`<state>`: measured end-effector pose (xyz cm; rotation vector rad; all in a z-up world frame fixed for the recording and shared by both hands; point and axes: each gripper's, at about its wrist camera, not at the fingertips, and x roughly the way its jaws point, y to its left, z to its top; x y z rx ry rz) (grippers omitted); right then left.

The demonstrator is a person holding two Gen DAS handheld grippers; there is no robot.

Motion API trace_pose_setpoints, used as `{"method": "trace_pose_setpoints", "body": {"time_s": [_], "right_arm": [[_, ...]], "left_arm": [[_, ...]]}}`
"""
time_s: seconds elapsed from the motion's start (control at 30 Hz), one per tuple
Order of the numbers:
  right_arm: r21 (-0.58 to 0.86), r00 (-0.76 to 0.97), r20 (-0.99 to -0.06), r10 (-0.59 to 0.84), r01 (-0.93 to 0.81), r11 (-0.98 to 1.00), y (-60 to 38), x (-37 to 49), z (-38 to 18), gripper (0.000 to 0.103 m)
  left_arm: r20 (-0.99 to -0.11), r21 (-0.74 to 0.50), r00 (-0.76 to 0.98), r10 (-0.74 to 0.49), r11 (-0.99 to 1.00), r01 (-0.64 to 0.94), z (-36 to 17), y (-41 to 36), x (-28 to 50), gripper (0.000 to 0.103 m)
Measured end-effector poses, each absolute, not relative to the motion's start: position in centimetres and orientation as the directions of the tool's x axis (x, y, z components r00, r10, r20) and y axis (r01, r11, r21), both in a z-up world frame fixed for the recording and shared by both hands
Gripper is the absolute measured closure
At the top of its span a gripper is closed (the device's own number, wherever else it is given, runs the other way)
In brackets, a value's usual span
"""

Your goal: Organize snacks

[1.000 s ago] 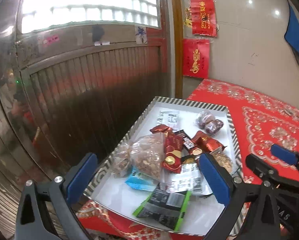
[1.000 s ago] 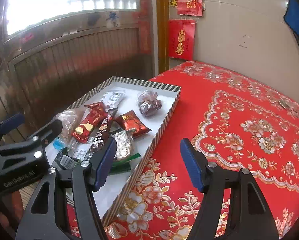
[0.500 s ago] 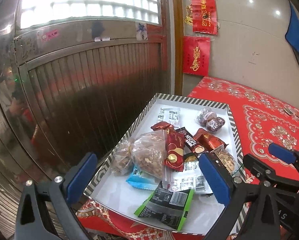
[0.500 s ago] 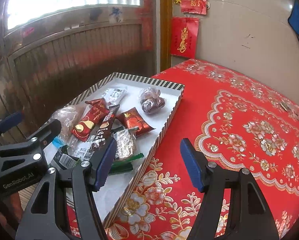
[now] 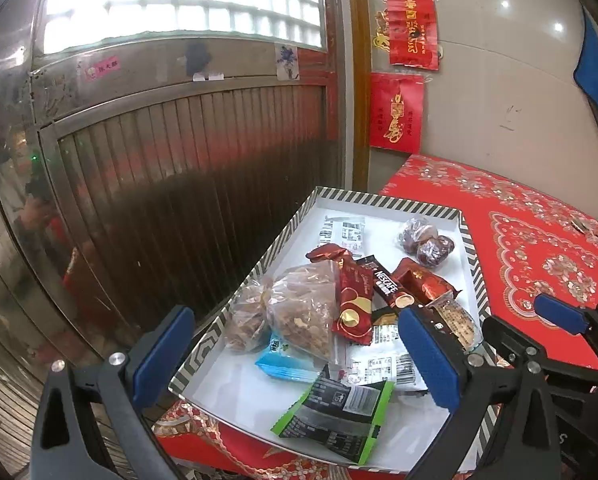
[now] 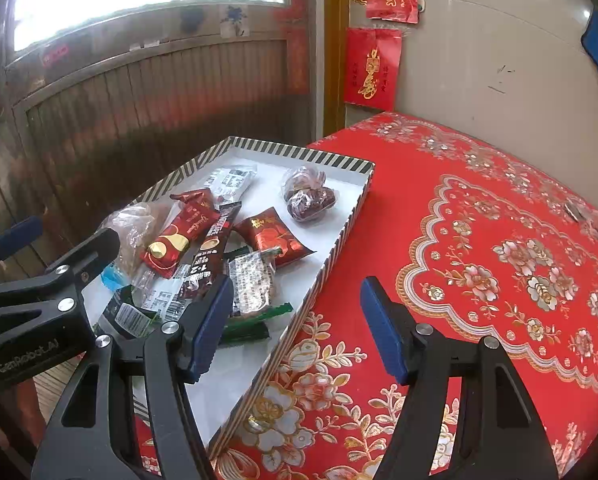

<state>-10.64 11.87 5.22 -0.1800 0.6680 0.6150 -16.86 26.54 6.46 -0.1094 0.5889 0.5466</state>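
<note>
Over the tray (image 5: 469, 240) w/ striped rim, both tools hang empty: left tool (image 5: 295, 352) jaws spread wide above the tray's near end, right tool (image 6: 295, 320) jaws also apart, straddling the tray's right rim and the red cloth of the worktop (image 6: 479, 240).

All snacks visible sit inside the tray, none on the cloth beside it. Loose pile at tray centre: clear nut bag (image 5: 303, 312), red-gold sachet (image 5: 353, 300) leaning on it, Nescafe stick (image 5: 387, 284) just right of that, red candy pack (image 5: 423, 282) next over. Blue pack (image 5: 283, 356) pokes out under the nut bag. Green-edged black pack (image 5: 335, 416) lies at the tray's near end, wrapped dates (image 5: 425, 240) at far right corner, white pack (image 5: 345, 232) at far end.

Stage: can't settle it. Fits snacks gathered into the tray w/ tools backing off, or a pile awaiting sorting. Items overlap, so prob. not tidy yet, but fisheye makes spacing hard to judge.

Any pick from the pile needs care: film packs are slippery and stacked, nut bag is soft and will deform, so pinch one edge w/o dragging neighbours.
</note>
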Motion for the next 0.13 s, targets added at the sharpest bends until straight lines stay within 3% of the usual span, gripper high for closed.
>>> {"method": "trace_pose_setpoints", "body": {"time_s": [0.13], "right_arm": [[0.059, 0.603, -0.633, 0.485, -0.587, 0.807, 11.56, -10.43, 5.02, 0.037]], "left_arm": [[-0.553, 0.063, 0.695, 0.459, 0.855, -0.515, 6.46, 26.28, -16.69, 0.0]]}}
